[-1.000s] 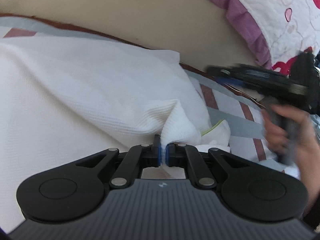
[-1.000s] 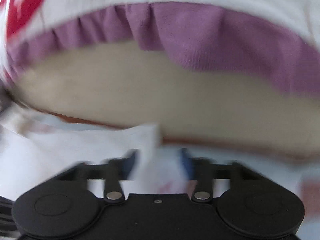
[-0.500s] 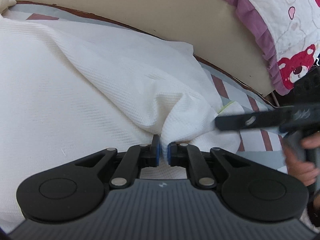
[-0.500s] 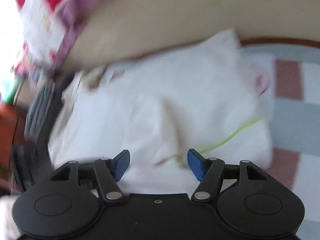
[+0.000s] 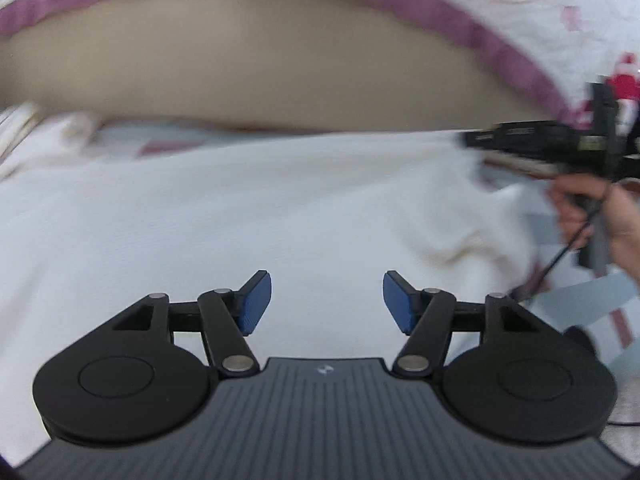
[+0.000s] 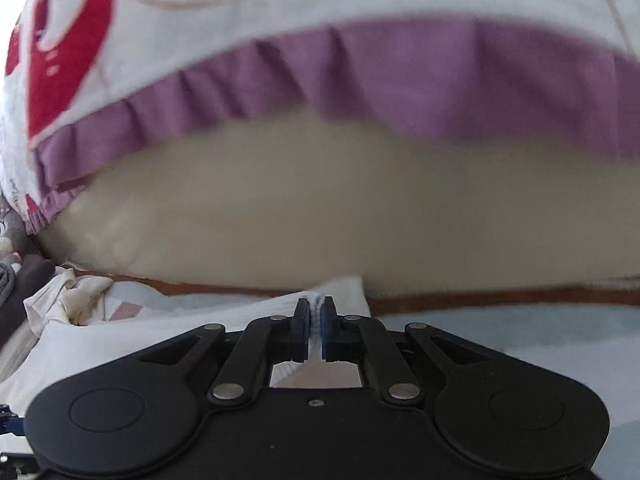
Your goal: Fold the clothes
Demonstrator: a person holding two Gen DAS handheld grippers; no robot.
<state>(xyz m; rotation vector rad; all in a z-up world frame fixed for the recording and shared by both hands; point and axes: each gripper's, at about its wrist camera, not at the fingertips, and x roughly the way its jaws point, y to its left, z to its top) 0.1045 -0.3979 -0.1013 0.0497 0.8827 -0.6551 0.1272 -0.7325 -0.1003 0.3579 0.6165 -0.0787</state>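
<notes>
At the left of the left wrist view, a white waffle-knit garment (image 5: 248, 216) spreads across the middle of the frame, lying on a striped bed cover (image 5: 588, 296) that peeks out at the lower right. At bottom centre the left gripper (image 5: 327, 304) has its blue pads (image 5: 254, 302) spread and still opening, with nothing pinched; cloth lies only beneath them. At the far right, a hand (image 5: 592, 216) holds the right gripper (image 5: 468, 138) at the garment's far corner.

In the right wrist view, the right gripper (image 6: 316, 320) sits at lower centre with its tongs closing, nearly pressed together on a thin ridge of the white fabric. A beige headboard (image 6: 280, 208) fills the middle, and a quilt with a purple frill (image 6: 360, 72) hangs across the top.

To do this fold well, the right tongs should bite both layers of the corner fully before lifting, and the left should regrip an opposite corner, so the edge travels taut and level.

Compared with a second ago, the left tongs were clamped on a bunched peak of cloth and have now let it go and swung away; the right tongs were spread and approaching and now pinch the fabric.
</notes>
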